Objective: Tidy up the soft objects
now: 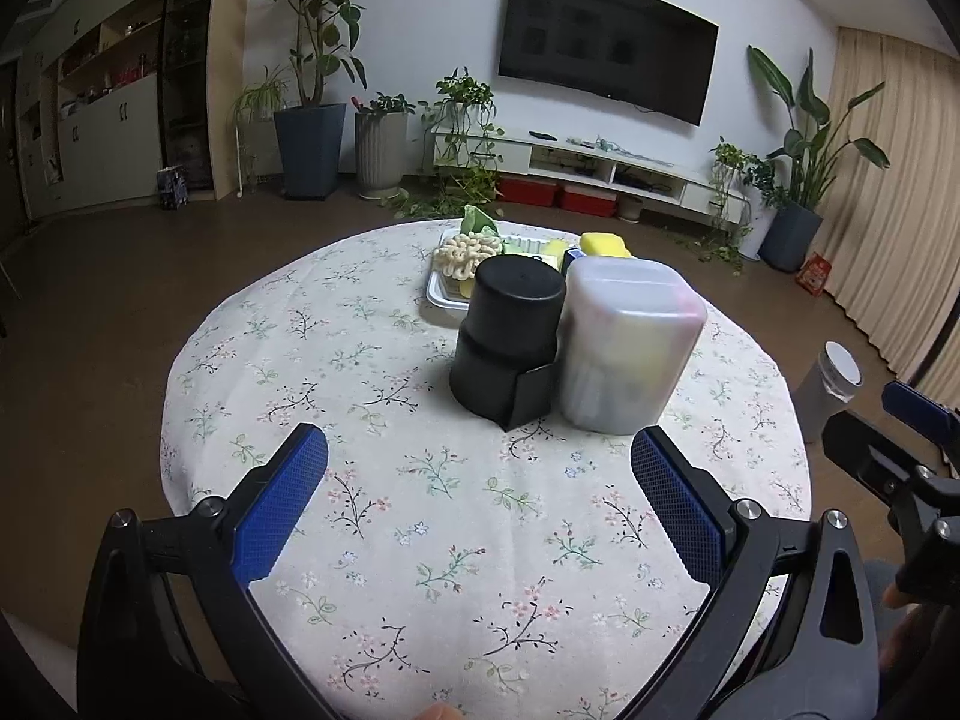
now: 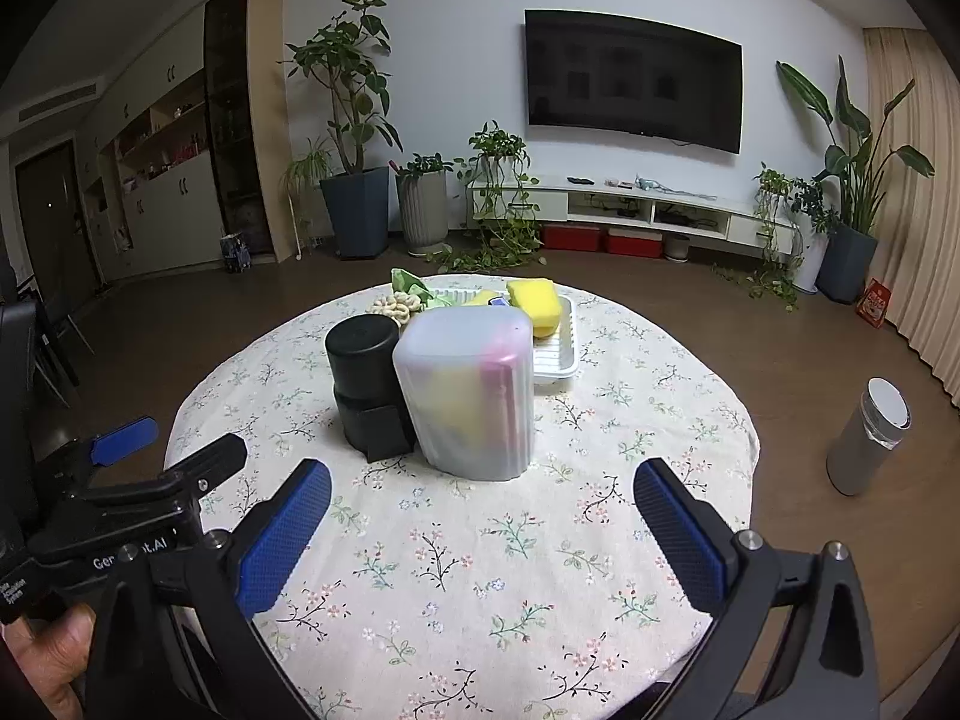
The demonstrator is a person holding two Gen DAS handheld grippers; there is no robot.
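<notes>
On the round floral table [image 1: 420,540] [image 2: 480,570] a white tray [image 1: 437,294] [image 2: 561,354] at the far side holds a yellow sponge [image 1: 605,243] [image 2: 535,298], a cream looped scrubber [image 1: 468,252] [image 2: 396,306] and a green cloth [image 1: 478,219] [image 2: 409,283]. In front of the tray stand a black cylindrical container [image 1: 507,339] [image 2: 367,381] and a frosted translucent bin [image 1: 630,345] [image 2: 471,393] with coloured items dimly showing inside. My left gripper [image 1: 479,468] and right gripper [image 2: 482,498] both hover open over the near table, nothing between the blue pads.
A grey cylindrical bin [image 1: 831,387] [image 2: 867,441] stands on the floor right of the table. Beyond the table are potted plants [image 2: 354,120], a low TV cabinet [image 2: 630,210] and a wall TV [image 2: 633,78]. The other gripper shows at each view's side edge.
</notes>
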